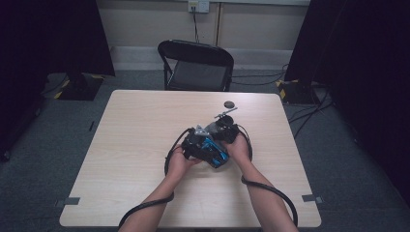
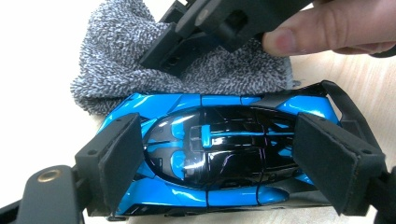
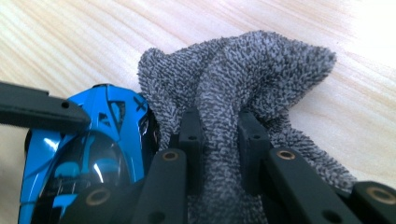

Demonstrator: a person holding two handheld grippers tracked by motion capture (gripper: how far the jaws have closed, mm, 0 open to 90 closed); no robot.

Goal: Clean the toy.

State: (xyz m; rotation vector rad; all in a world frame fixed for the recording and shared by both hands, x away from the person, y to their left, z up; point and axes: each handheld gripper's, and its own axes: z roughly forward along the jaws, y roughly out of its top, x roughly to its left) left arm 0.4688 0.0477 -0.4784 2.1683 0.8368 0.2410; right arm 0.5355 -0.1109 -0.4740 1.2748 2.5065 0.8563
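Work in hand: wiping a toy car with a cloth, judging by how the two are brought together near the middle of the bench point(image 1: 145, 121).

Toy car point(image 2: 215, 154): glossy blue and black, lying on the bench between the two hands, roof towards the left gripper's camera. In the high view it sits at the centre of the huddle point(image 1: 215, 151).

Left gripper point(image 2: 219, 158): its jaws stand either side of the car, one pad at each end of the body, pressed against it as far as the left gripper view shows. The likely reason is plain enough: a light toy would skate away under a rubbing cloth, so it is pinned lengthwise and kept flat.

Grey cloth point(image 3: 243, 93): a terry rag, bunched up, touching the far flank of the car (its loose folds spread onto the wood beyond).

Right gripper point(image 3: 218, 154): jaws drawn close together on a pinched ridge of the cloth, so the rag hangs as a firm wad rather than a limp sheet. Seen from the left gripper view it comes in from above point(image 2: 205, 32), with a fingertip beside it.

Why the angle: the wad meets the car's side, not the roof, which suggests the flank is the part being rubbed.

Elsewhere: a small dark round object point(image 1: 229, 104) lies on the bench, well apart; a folding chair point(image 1: 196, 65) stands beyond.
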